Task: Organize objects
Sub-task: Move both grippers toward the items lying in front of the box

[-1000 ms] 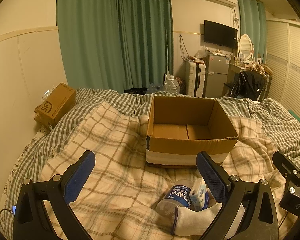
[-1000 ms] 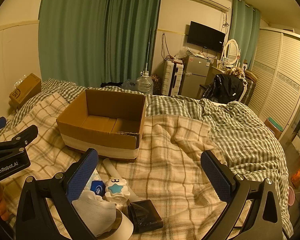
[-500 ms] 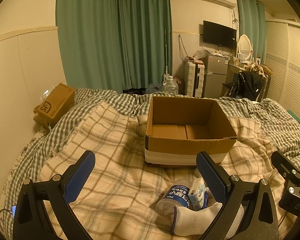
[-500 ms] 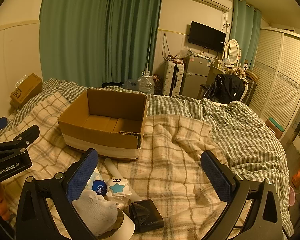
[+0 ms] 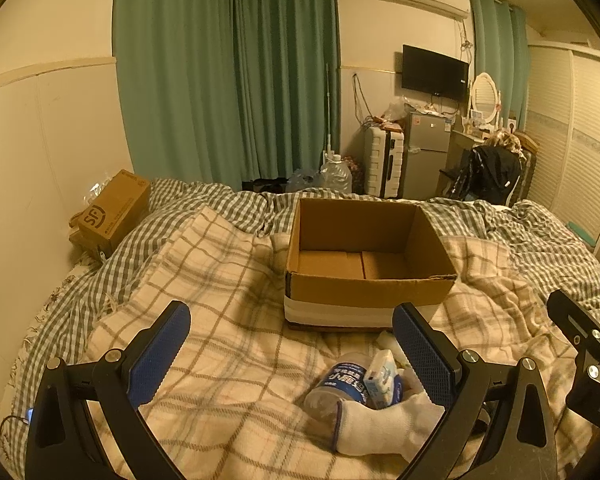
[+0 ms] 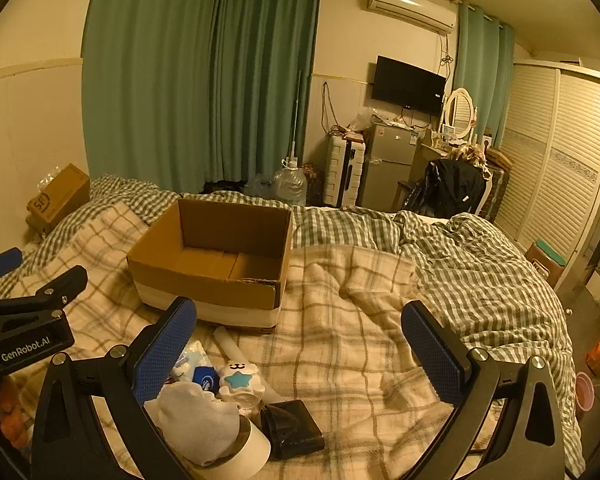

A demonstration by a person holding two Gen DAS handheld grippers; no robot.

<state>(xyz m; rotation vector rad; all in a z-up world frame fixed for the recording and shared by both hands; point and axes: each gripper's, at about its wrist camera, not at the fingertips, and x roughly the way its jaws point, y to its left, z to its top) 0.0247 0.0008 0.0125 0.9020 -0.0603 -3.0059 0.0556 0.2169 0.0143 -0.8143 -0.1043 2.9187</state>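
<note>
An open, empty cardboard box (image 5: 364, 264) (image 6: 216, 264) stands on the plaid blanket. In front of it lies a small pile: a water bottle with a blue label (image 5: 340, 384), a tissue pack (image 5: 380, 376), a white sock (image 5: 380, 424) (image 6: 196, 424), a white toy with a blue star (image 6: 238, 380), a black wallet-like pouch (image 6: 292, 428) and a white tube (image 6: 236, 346). My left gripper (image 5: 292, 340) is open and empty above the blanket, left of the pile. My right gripper (image 6: 300, 336) is open and empty, with the pile by its left finger.
The bed is covered by a plaid blanket (image 6: 360, 320) and a checked duvet (image 6: 480, 272). A closed SF carton (image 5: 112, 212) sits at the far left by the wall. Beyond the bed stand a suitcase, a fridge (image 5: 424, 156), a chair with a jacket, and a wardrobe.
Both grippers have drifted slightly; the views shift a little. Both stay open and nothing on the bed has moved.
</note>
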